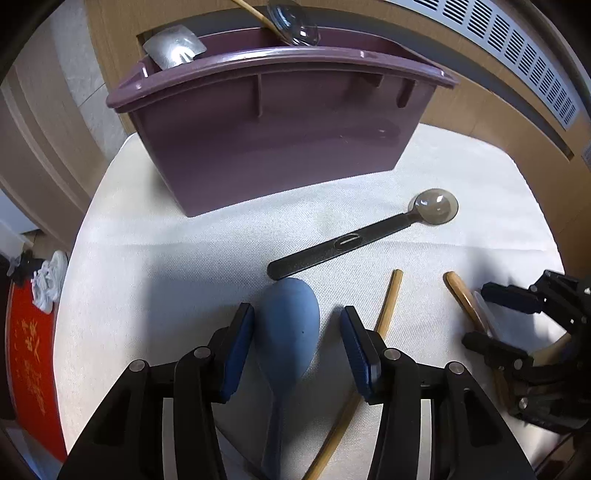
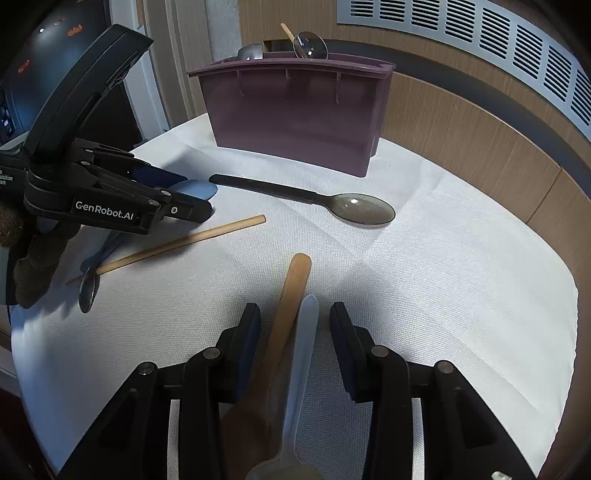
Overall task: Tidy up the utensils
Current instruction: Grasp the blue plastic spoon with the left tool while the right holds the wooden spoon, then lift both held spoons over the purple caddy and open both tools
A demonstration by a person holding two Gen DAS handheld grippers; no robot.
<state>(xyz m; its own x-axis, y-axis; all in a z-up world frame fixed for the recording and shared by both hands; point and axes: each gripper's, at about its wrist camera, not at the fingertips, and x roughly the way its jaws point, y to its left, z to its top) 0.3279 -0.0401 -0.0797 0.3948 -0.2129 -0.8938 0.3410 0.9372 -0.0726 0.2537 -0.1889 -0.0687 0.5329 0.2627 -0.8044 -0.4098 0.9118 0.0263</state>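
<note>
Now, left tongs: the left gripper (image 1: 297,328) stands wide, jaws either side of the blue spoon (image 1: 286,332), not yet closed on it.
Right tongs: the right gripper (image 2: 295,325) is also wide, straddling the wooden spatula handle (image 2: 291,291) and a pale plastic spoon (image 2: 304,339) lying side by side.
Step in hand: both tongs seem lined up for a pick.
Next move: probably close on a handle, lift, and carry it ahead to the purple bin (image 2: 295,110), which already holds utensils.
Between the tongs: a wooden stick (image 2: 184,240).
Ahead: a black-handled spoon (image 2: 306,199), short of the bin.
Surface: white woven cloth (image 2: 461,277).
Room: wood panelling and a slotted vent (image 2: 480,33) behind.
</note>
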